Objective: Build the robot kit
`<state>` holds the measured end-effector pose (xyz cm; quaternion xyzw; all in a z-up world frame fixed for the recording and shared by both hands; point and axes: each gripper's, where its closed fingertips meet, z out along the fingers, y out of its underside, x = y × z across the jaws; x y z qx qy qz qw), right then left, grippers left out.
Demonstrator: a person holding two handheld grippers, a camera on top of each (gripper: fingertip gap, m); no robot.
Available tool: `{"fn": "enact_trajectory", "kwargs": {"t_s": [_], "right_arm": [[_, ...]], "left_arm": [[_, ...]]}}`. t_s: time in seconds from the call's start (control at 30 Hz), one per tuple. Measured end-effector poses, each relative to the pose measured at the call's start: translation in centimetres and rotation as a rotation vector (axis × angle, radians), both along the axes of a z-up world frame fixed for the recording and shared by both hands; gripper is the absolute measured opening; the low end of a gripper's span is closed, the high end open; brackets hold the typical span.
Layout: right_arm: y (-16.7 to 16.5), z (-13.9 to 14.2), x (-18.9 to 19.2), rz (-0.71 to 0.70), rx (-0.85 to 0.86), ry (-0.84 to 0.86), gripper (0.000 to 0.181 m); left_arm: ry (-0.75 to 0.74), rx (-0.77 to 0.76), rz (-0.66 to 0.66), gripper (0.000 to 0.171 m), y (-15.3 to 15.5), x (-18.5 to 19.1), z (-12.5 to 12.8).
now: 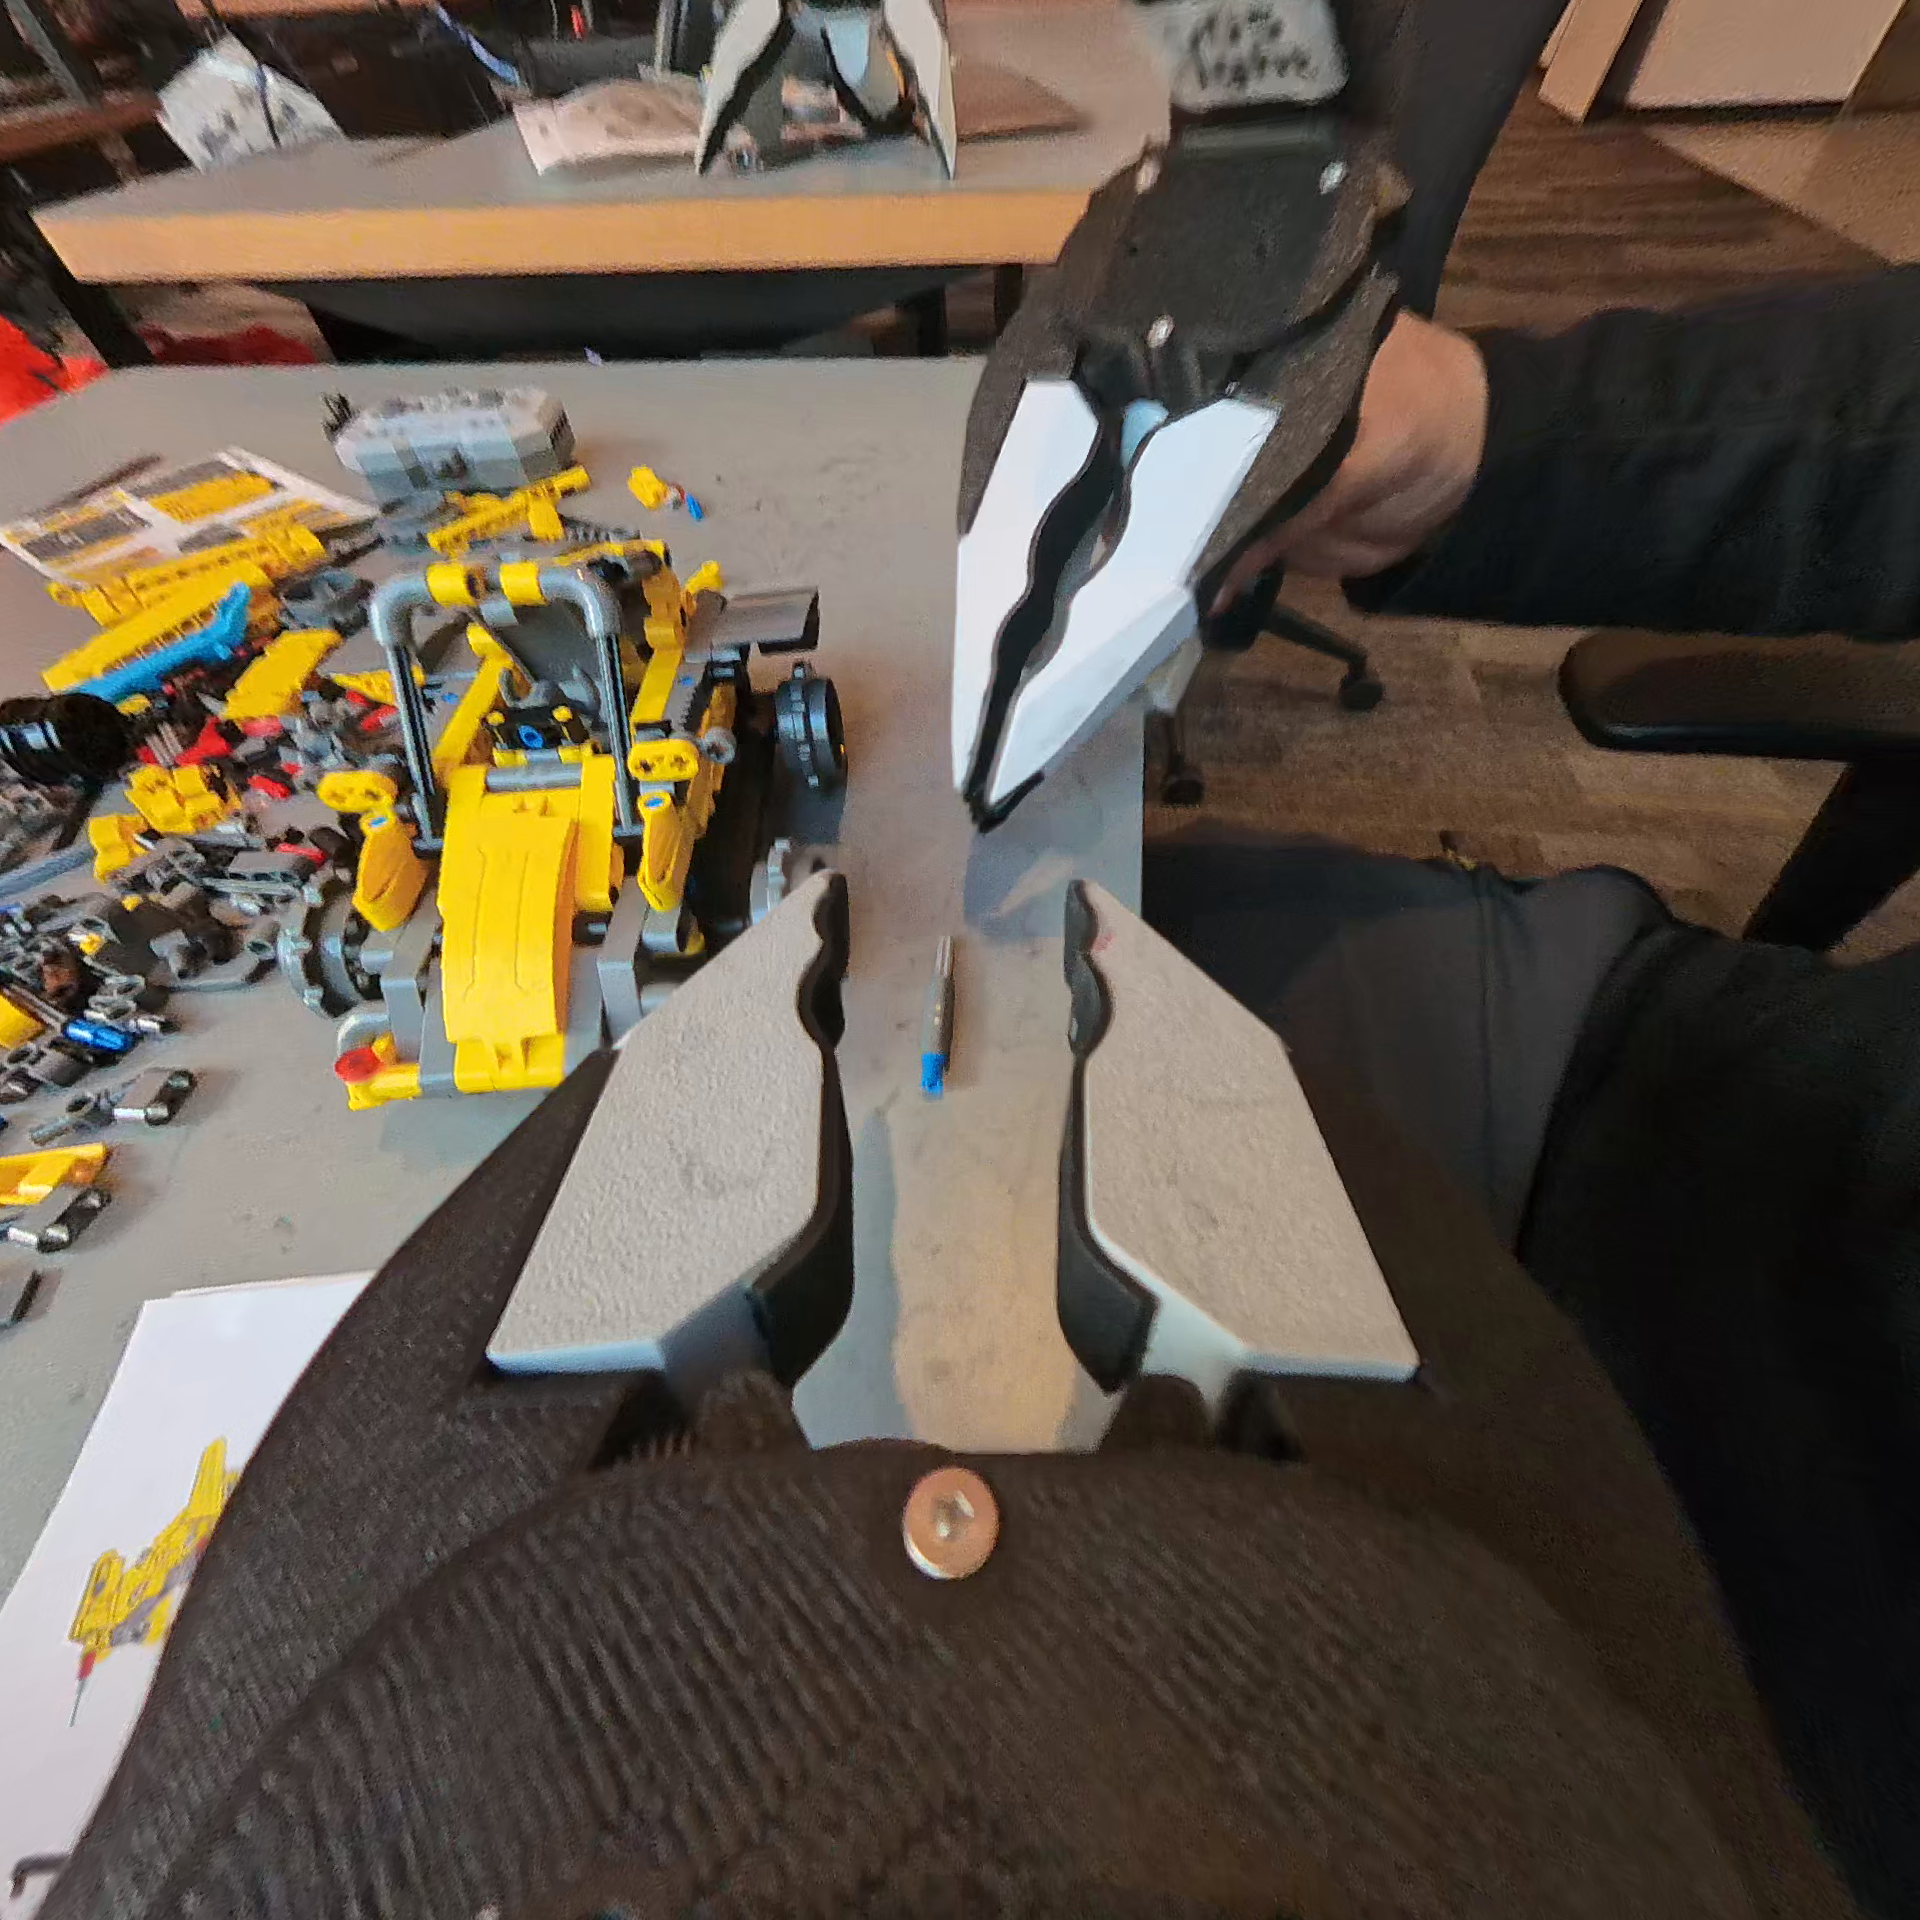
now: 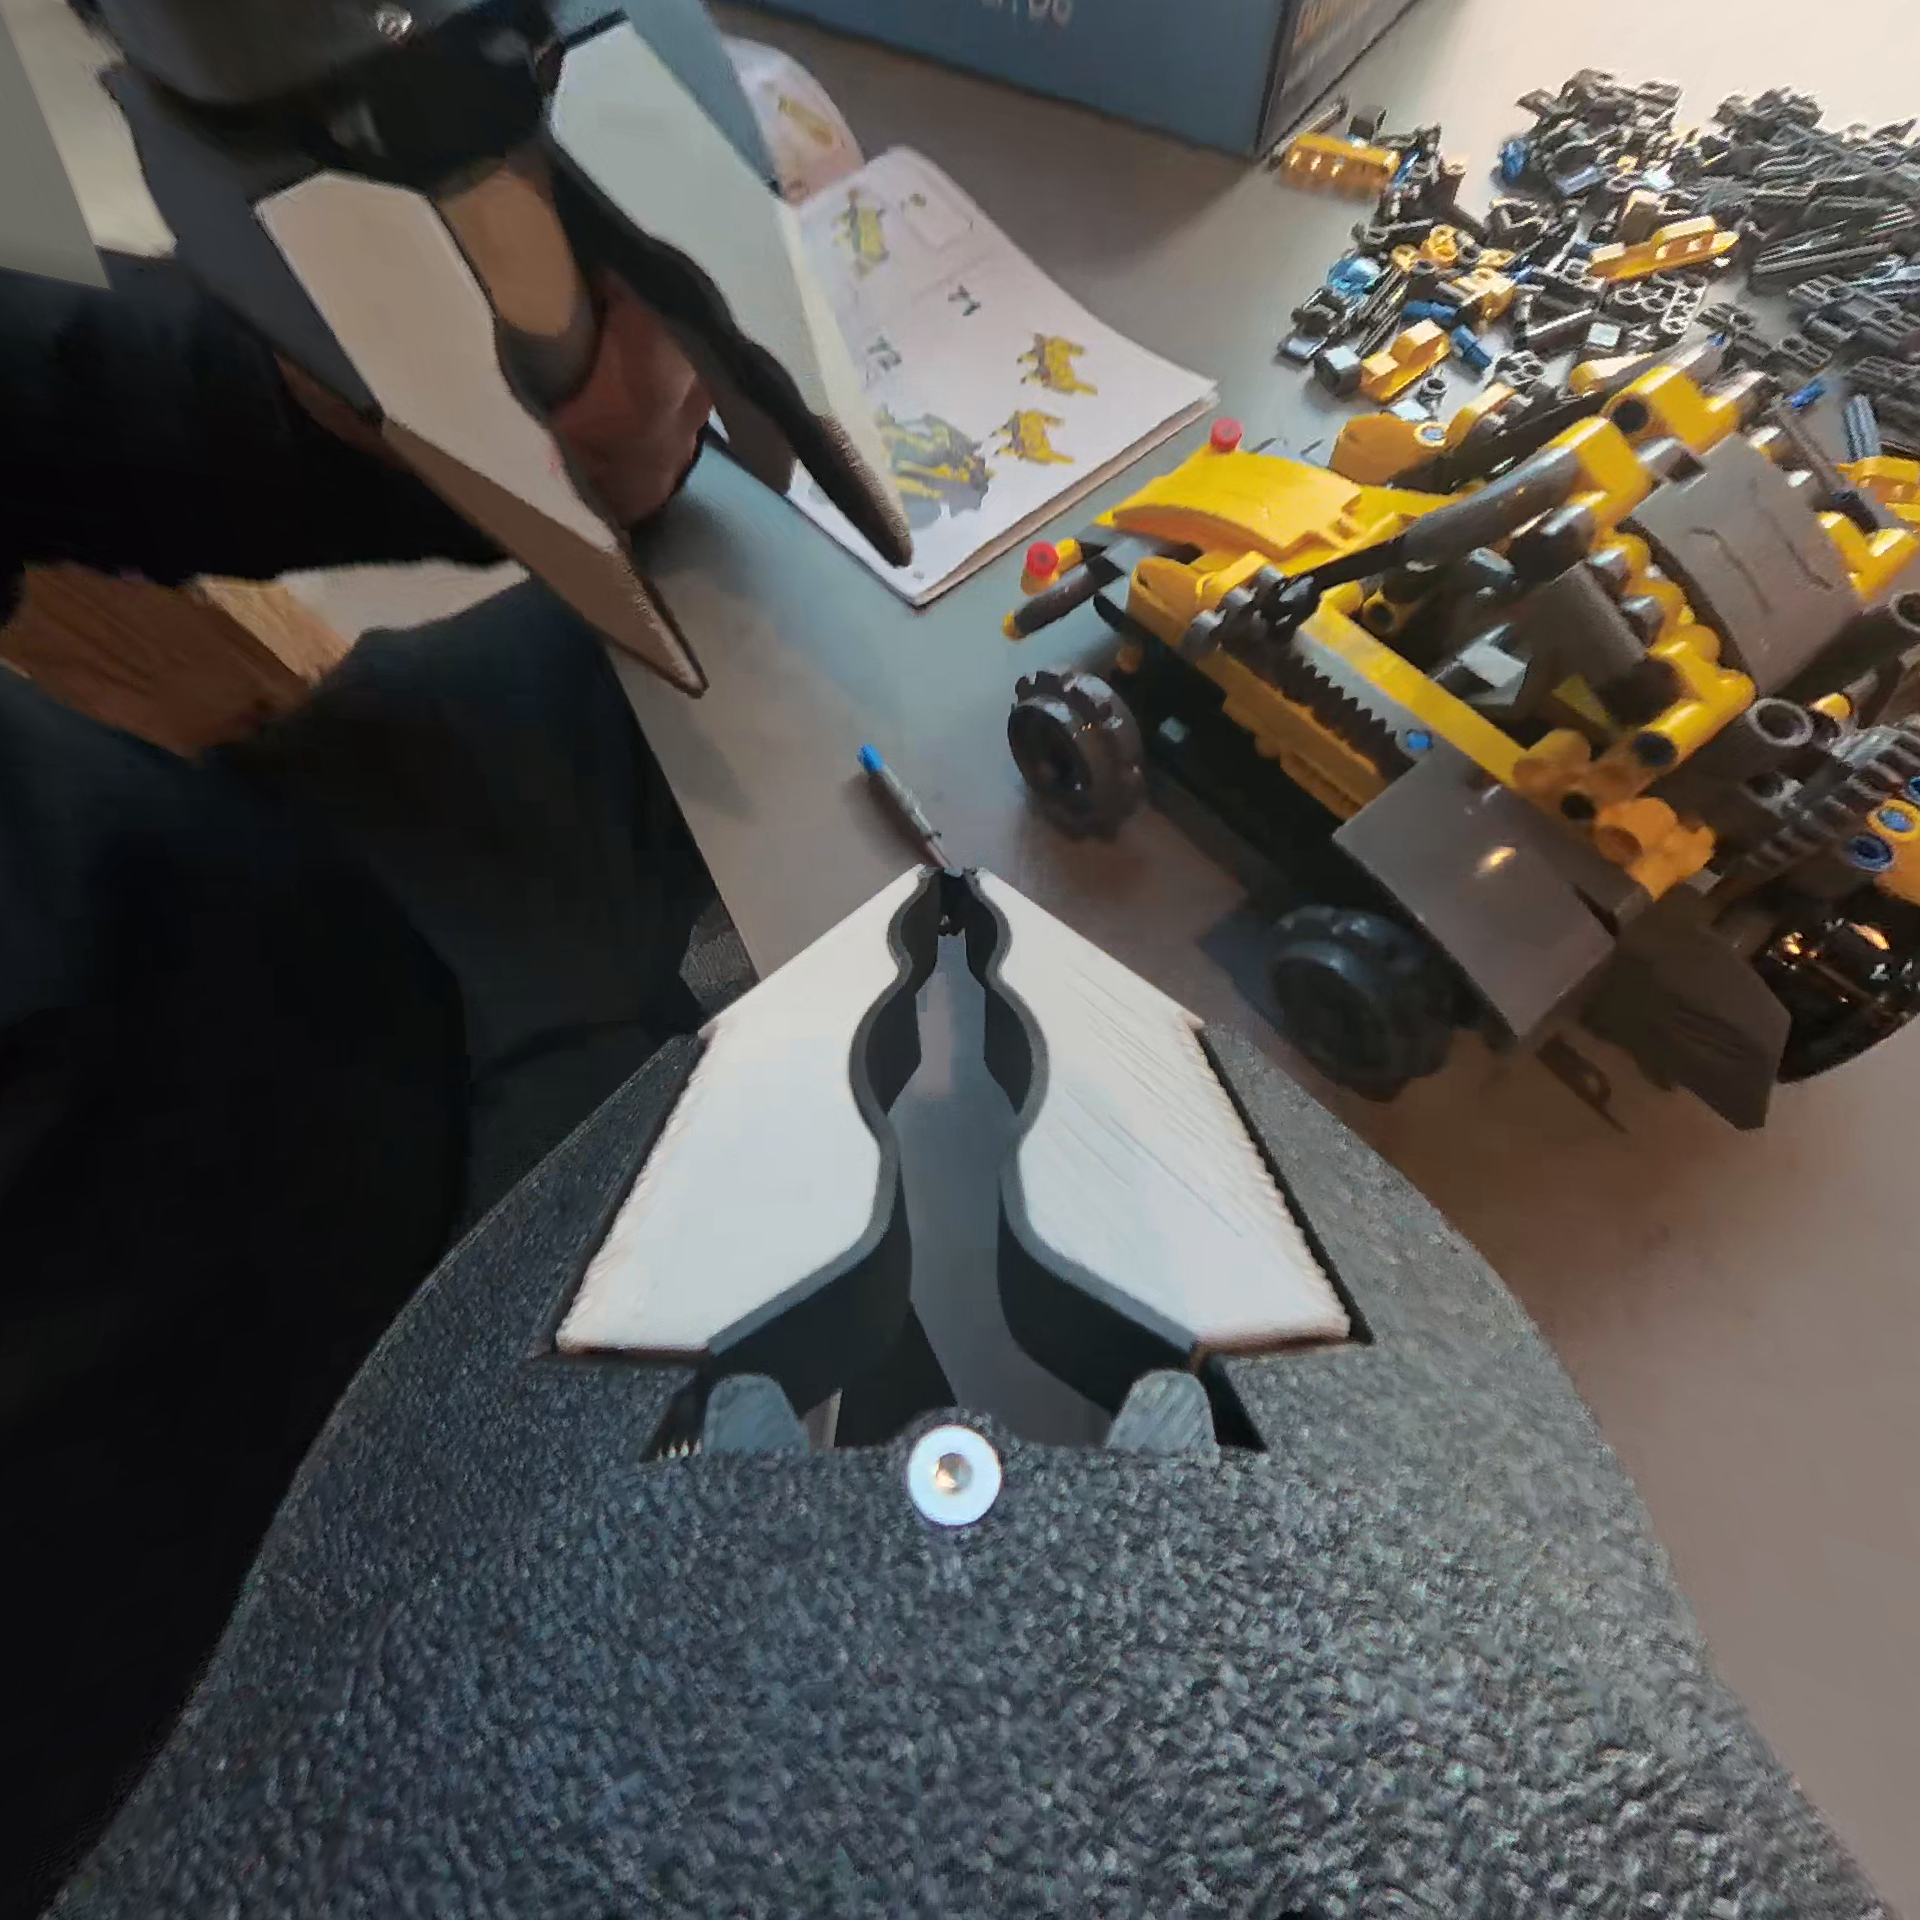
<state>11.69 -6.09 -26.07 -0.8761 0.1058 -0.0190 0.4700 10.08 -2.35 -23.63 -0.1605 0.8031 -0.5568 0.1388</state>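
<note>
The left gripper [image 1: 954, 894] hangs low over the grey table [image 1: 914, 468] near its edge, its 2 fingers spread wide. A small grey axle with a blue tip [image 1: 937, 1013] lies flat on the tabletop between them, touching neither finger. The right gripper [image 1: 982, 810], held in a person's hand [image 1: 1392, 457], points down at the far end of that axle with its fingers drawn together to a narrow slit. In the left wrist view its tips stand just clear of the axle. In the right wrist view the tips line up with the axle's near end, and I cannot tell whether anything tiny is pinched there. Just beside the axle stands a partly built yellow and grey model vehicle [image 1: 509, 883] on black wheels. Beyond it lies a loose pile of yellow, black and grey parts [image 1: 156, 779], spread straight on the table with no tray or bin under them. An open instruction booklet [image 2: 987, 343] lies past the left gripper, and a white printed sheet [image 1: 156, 1455] sits near the table's front edge. The only container in view is 1 blue box [image 2: 1039, 62] at the far edge, and its inside is hidden.
</note>
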Motion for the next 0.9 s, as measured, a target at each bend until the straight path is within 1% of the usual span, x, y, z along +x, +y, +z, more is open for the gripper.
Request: {"fn": "enact_trajectory", "kwargs": {"t_s": [0.13,0.23,0.27,0.3,0.37,0.5,0.6,0.63,0.67,0.7,0.77,0.9], "right_arm": [[-1.2,-0.6,0.2,0.02,-0.045,-0.049,0.002],[-1.2,-1.0,0.0,0.064,-0.052,-0.052,0.002],[-1.1,-1.2,-0.1,0.081,-0.058,-0.054,0.002],[-1.0,-1.5,0.0,0.094,-0.072,-0.062,0.002],[-1.0,-2.1,0.2,0.116,-0.098,-0.089,0.002],[-0.8,-2.3,0.1,0.176,-0.082,-0.098,0.002],[-0.9,-2.1,0.1,0.201,-0.08,-0.114,0.002],[-1.1,-2.4,0.0,0.209,-0.092,-0.109,0.002],[-1.2,-2.6,0.0,0.217,-0.104,-0.11,0.002],[-1.3,-2.8,-0.1,0.226,-0.118,-0.113,0.002],[-1.6,-3.0,-0.1,0.238,-0.129,-0.125,0.002],[-2.1,-3.0,-0.2,0.248,-0.136,-0.152,0.002]], "left_arm": [[0.064,0.107,0.029,0.035,0.9,0.7,-1.7],[0.132,0.253,0.027,0.038,1.4,0.7,-4.0],[0.157,0.291,0.015,0.04,1.5,0.5,-4.6],[0.176,0.309,0.002,0.038,1.5,0.2,-4.9],[0.204,0.316,-0.01,0.031,1.2,-0.1,-5.2],[0.227,0.376,-0.007,0.029,0.5,0.2,-6.1],[0.237,0.37,-0.015,0.024,-0.3,0.4,-6.2],[0.238,0.368,-0.012,0.019,-0.4,0.5,-6.2],[0.238,0.364,-0.02,0.008,-0.5,0.6,-6.2],[0.241,0.356,-0.026,0.003,-0.6,0.6,-6.3],[0.253,0.347,-0.03,0.002,-0.8,0.7,-6.2],[0.206,0.368,-0.067,0.003,-1.7,0.4,-6.2]]}}
